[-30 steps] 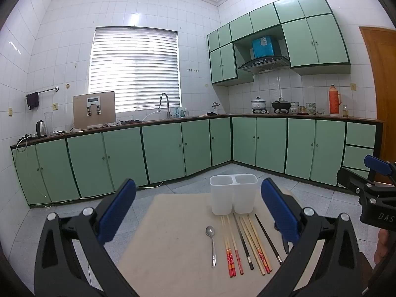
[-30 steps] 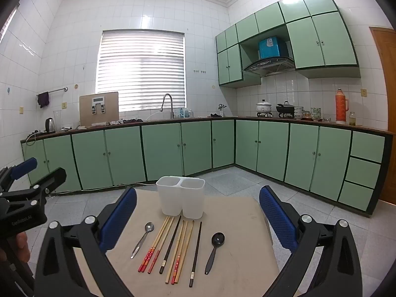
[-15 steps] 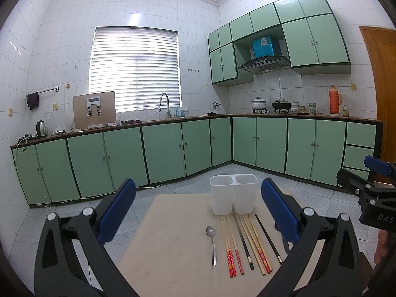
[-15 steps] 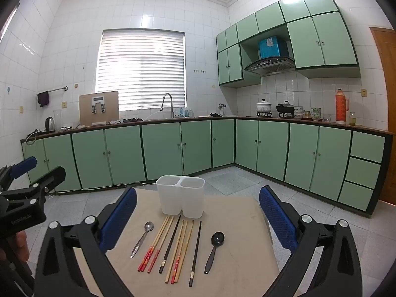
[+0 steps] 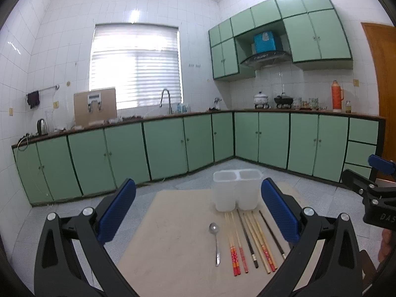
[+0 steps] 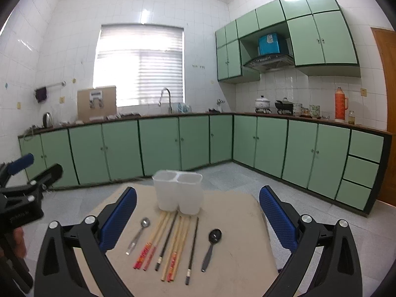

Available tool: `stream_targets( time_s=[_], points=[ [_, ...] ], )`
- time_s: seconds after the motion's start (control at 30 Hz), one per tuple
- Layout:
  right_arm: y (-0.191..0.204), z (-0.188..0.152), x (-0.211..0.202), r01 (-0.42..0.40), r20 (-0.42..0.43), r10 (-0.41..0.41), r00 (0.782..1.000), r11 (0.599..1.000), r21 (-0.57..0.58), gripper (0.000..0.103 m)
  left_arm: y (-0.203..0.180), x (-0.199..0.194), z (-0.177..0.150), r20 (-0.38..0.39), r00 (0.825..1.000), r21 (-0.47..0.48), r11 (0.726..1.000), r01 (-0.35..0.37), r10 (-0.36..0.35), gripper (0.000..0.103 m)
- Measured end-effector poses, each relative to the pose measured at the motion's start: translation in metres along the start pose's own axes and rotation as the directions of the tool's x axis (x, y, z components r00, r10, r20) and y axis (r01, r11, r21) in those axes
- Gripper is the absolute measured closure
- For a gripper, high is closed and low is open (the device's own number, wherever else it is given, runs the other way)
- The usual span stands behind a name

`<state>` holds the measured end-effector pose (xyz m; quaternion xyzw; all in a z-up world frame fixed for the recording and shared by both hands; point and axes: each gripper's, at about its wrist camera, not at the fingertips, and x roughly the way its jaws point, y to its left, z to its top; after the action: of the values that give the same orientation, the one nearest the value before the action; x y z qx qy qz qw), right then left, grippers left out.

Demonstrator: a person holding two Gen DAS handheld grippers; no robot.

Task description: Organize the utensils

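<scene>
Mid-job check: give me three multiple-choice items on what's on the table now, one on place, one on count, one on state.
1. Where does the black spoon lie?
A. right end of the row
B. in the holder
C. left of the metal spoon

2. How many spoons are on the table?
A. one
B. two
C. four

3. What state is the holder in?
A. tipped over
B. full of chopsticks
C. upright and empty

Answers: 1 A, it lies past the last chopstick; 2 B, the metal spoon and the black one; 3 C, both compartments stand open with nothing inside.
</scene>
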<state>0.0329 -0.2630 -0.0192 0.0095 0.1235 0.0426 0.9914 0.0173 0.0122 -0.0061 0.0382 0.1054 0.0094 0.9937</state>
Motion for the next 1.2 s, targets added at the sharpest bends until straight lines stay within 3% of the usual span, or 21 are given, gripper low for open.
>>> stream_targets(
  time_s=[0.13, 0.27, 0.4, 0.53, 0.73, 0.9, 0.97, 1.2],
  points=[
    [-0.005, -0.018, 0.034, 0.029, -0.111, -0.028, 0.993, 1.0, 0.003, 0.006, 0.021, 0.037, -0.012, -0.124, 0.992, -0.025, 1.0, -0.008, 0.005, 0.005],
    [-0.012, -0.026, 0.068, 0.04, -0.223, -0.039, 0.974, 0.999, -0.001, 0.006, 0.038, 0.078, -0.033, -0.253, 0.967, -0.027, 0.999, -0.033, 0.025, 0.005],
    [-0.018, -0.037, 0.105, 0.04, -0.307, -0.041, 0.951, 0.999, -0.01, 0.007, 0.048, 0.126, -0.053, -0.38, 0.924, -0.023, 0.999, -0.046, 0.034, 0.005],
    [-0.022, -0.046, 0.149, 0.035, -0.395, -0.034, 0.918, 0.999, -0.005, 0.012, 0.043, 0.166, -0.065, -0.46, 0.887, -0.015, 0.999, -0.039, 0.028, 0.005],
    [-0.034, -0.069, 0.21, 0.031, -0.536, 0.006, 0.844, 0.998, 0.059, 0.023, 0.028, 0.223, -0.085, -0.55, 0.835, -0.008, 1.0, -0.008, 0.002, 0.007],
    [-0.043, -0.087, 0.246, 0.054, -0.627, 0.026, 0.779, 0.993, 0.108, 0.027, 0.017, 0.263, -0.104, -0.637, 0.77, -0.026, 0.999, 0.027, -0.037, 0.022],
    [-0.045, -0.093, 0.254, 0.058, -0.648, 0.033, 0.761, 0.991, 0.119, 0.029, 0.013, 0.275, -0.106, -0.653, 0.756, -0.028, 0.999, 0.037, -0.046, 0.022],
    [-0.046, -0.1, 0.273, 0.091, -0.679, 0.006, 0.734, 0.99, 0.107, 0.033, 0.001, 0.301, -0.118, -0.7, 0.713, -0.016, 0.999, 0.042, -0.041, 0.025]
  ],
)
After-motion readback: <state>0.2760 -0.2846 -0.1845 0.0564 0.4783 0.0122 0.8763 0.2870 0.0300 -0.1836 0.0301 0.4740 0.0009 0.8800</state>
